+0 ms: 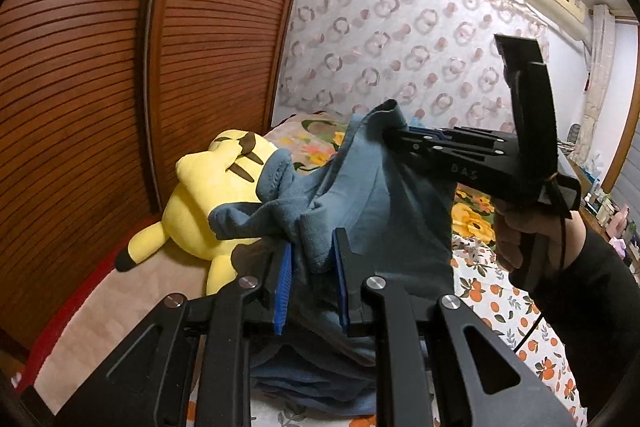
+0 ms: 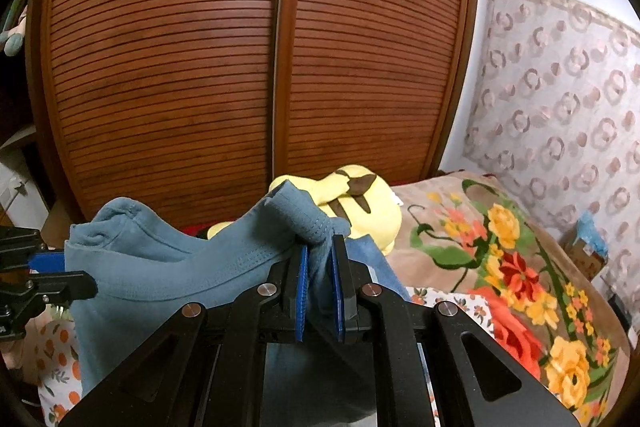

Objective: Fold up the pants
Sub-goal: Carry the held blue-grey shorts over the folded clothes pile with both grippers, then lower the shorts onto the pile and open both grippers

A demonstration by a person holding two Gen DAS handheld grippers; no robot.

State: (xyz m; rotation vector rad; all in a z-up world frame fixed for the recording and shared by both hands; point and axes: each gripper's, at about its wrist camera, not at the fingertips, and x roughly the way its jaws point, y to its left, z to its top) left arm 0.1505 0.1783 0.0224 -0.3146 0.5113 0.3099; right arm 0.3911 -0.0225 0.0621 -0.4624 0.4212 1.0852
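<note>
Left wrist view first: the left gripper [image 1: 312,247] is clamped on a bunched hem of the blue-grey pants [image 1: 400,227], fabric squeezed between the blue pads [image 1: 285,275]. Over at 2 o'clock the right gripper [image 1: 394,137] pinches another edge of the same pants, with a hand [image 1: 516,239] in a dark sleeve on its handle. So the cloth hangs stretched between the two, up off the bed [image 1: 500,307], with the lower part drooping down to the fruit-print sheet at 6 o'clock.

Right wrist view shows pretty much the same thing: jaws nearly closed on a stitched cuff, the rest of the pants sweeping off to 9 o'clock where the left gripper's black fingers [image 2: 60,285] grab the waistband edge.

Room-wise: the louvered wooden wardrobe [image 2: 256,67] fills everything from 10 to 1 o'clock, close behind. A yellow plush toy [image 2: 360,203] lies right behind the held cuff at 12 o'clock, near but I can't tell if it's touching. The floral blanket [image 2: 520,267] covers 3 to 5 o'clock, and that side looks like the most open stretch of bed.
</note>
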